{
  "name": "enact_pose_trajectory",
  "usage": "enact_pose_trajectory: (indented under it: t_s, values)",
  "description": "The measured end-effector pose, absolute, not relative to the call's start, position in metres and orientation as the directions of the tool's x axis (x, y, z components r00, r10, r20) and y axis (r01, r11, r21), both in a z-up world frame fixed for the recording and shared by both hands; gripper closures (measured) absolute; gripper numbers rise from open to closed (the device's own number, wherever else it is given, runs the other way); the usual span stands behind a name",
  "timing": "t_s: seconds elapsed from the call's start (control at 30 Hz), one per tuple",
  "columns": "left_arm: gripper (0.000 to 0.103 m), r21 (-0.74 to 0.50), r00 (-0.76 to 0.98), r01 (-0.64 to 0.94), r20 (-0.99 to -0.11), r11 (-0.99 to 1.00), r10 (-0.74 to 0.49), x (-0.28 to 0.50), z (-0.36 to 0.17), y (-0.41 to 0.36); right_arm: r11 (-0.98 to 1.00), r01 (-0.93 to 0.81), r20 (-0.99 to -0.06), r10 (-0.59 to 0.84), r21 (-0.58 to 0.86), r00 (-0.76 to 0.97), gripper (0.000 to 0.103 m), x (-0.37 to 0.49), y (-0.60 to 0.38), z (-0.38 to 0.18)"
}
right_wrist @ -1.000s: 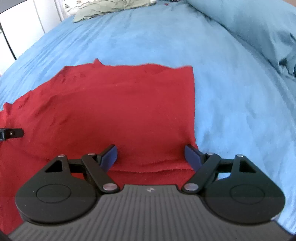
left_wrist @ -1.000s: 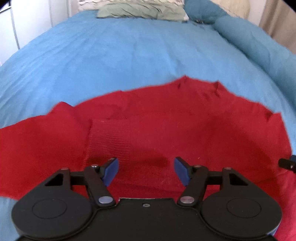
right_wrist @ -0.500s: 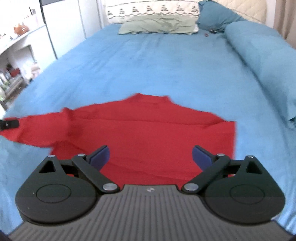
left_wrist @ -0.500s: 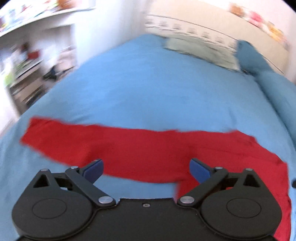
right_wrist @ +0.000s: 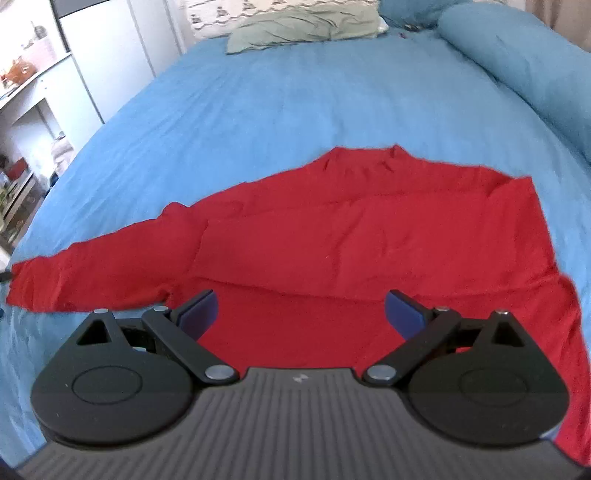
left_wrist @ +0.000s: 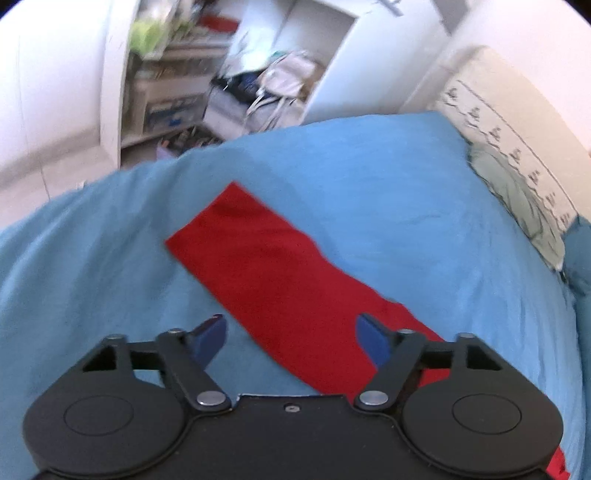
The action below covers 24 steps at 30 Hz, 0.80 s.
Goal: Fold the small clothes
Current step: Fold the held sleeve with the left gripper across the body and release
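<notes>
A red long-sleeved top lies spread on the blue bed cover, filling the lower middle of the right wrist view, its neckline at the upper middle of the garment and its body creased by a fold line running across just above the claw. One sleeve stretches flat toward the left edge of the frame, and the garment's right side drops toward the lower right corner. The right claw hovers over the lower part of the top, its blue pads spread wide apart with nothing between them but the cloth lying flat below. In the left wrist view the same sleeve runs as a long red strip from the middle of the frame down to the lower right, where it passes under the claw's body; its squared cuff end sits at the upper left of the strip on the blue cover. The left claw is released too, pads apart, the left one over bare blue cover and the right one over red cloth. Cluttered white shelves fill the upper left of this view, blurred, and a pale green pillow lies at the right edge. That pillow also sits at the top of the right wrist view.
</notes>
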<state>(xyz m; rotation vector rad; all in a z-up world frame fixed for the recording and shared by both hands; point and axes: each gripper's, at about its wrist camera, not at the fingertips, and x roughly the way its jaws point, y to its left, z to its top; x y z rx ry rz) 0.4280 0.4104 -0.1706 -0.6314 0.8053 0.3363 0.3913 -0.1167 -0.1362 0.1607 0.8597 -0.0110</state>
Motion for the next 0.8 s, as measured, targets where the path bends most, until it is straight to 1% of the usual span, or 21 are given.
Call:
enact_pose_trajectory:
  t_s: [0.03,0.1,0.23,0.3,0.37,0.43,0.5,0.53,0.67,0.8]
  values:
    - [0.033,-0.398,0.648,-0.511,-0.760,0.762,0.038,0.429,-0.175,0.416,0.986,0.089,-0.754,0.047,0.138,0.655,0.000,0.390,-0.112,-0.137]
    - [0.040,-0.407,0.637,-0.530,-0.770,0.744,0.033,0.429,-0.187,0.427,0.985,0.107,-0.756,0.034,0.138,0.654,0.000,0.391,-0.104,-0.139]
    - [0.047,-0.436,0.653,-0.537,-0.757,0.722,0.029,0.431,-0.195,0.438,0.978,0.139,-0.757,0.025,0.153,0.653,0.000,0.391,-0.096,-0.144]
    - [0.055,-0.413,0.652,-0.530,-0.757,0.740,0.045,0.438,-0.195,0.439,0.976,0.148,-0.753,0.024,0.160,0.657,0.000,0.390,-0.094,-0.143]
    - [0.060,-0.389,0.650,-0.528,-0.757,0.755,0.064,0.444,-0.196,0.440,0.974,0.153,-0.752,0.027,0.169,0.658,0.000,0.390,-0.095,-0.145]
    - [0.071,-0.374,0.649,-0.534,-0.756,0.758,0.083,0.449,-0.198,0.441,0.971,0.161,-0.751,0.027,0.176,0.660,0.000,0.390,-0.097,-0.147]
    - [0.093,-0.364,0.646,-0.539,-0.757,0.760,0.095,0.452,-0.197,0.442,0.969,0.169,-0.749,0.024,0.180,0.662,0.000,0.390,-0.099,-0.148]
    - [0.095,-0.371,0.649,-0.539,-0.755,0.756,0.092,0.453,-0.195,0.441,0.968,0.175,-0.747,0.021,0.182,0.665,0.000,0.390,-0.100,-0.149]
    - [0.096,-0.352,0.675,-0.516,-0.729,0.781,0.117,0.455,-0.175,0.427,0.961,0.196,-0.741,0.015,0.197,0.671,0.000,0.389,-0.111,-0.151]
    - [0.096,-0.329,0.736,-0.429,-0.667,0.841,0.115,0.459,-0.132,0.387,0.954,0.210,-0.730,0.014,0.215,0.683,0.000,0.388,-0.128,-0.150]
